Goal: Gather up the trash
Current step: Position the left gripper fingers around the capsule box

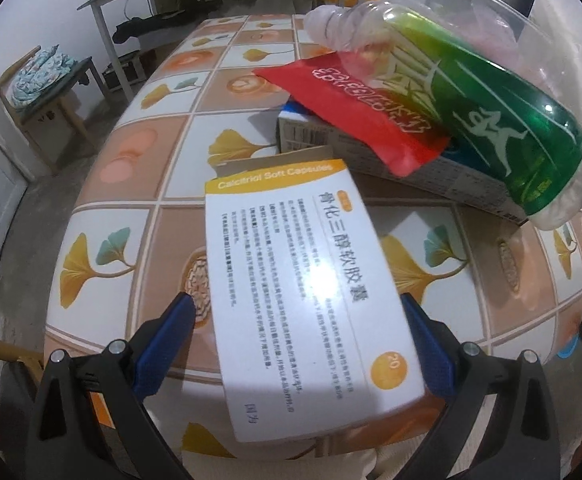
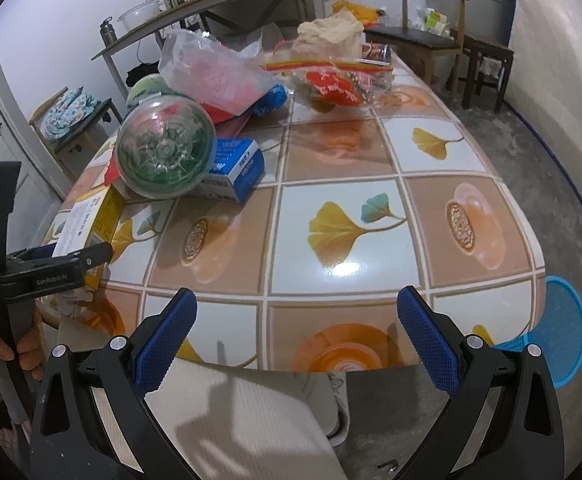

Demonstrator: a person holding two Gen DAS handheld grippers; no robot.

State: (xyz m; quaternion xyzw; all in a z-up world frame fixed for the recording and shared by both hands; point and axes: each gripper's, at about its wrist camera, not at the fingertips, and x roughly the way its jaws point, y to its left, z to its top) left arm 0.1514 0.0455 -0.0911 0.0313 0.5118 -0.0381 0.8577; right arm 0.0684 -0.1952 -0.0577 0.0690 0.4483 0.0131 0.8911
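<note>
Calcitriol capsule box (image 1: 311, 300) sits between left gripper (image 1: 305, 340) pads at 6 o'clock of the table (image 2: 331, 160); whether they pinch it, cannot tell. Right gripper (image 2: 297, 338) gapes, empty. Blue basket (image 2: 551, 332) at 4 o'clock: squeeze flat faces, carry level.

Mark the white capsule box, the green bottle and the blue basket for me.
white capsule box (image 1: 315, 300): left wrist view, middle of its printed face.
green bottle (image 1: 487, 120): left wrist view, green label.
blue basket (image 2: 559, 336): right wrist view, mesh wall.
</note>
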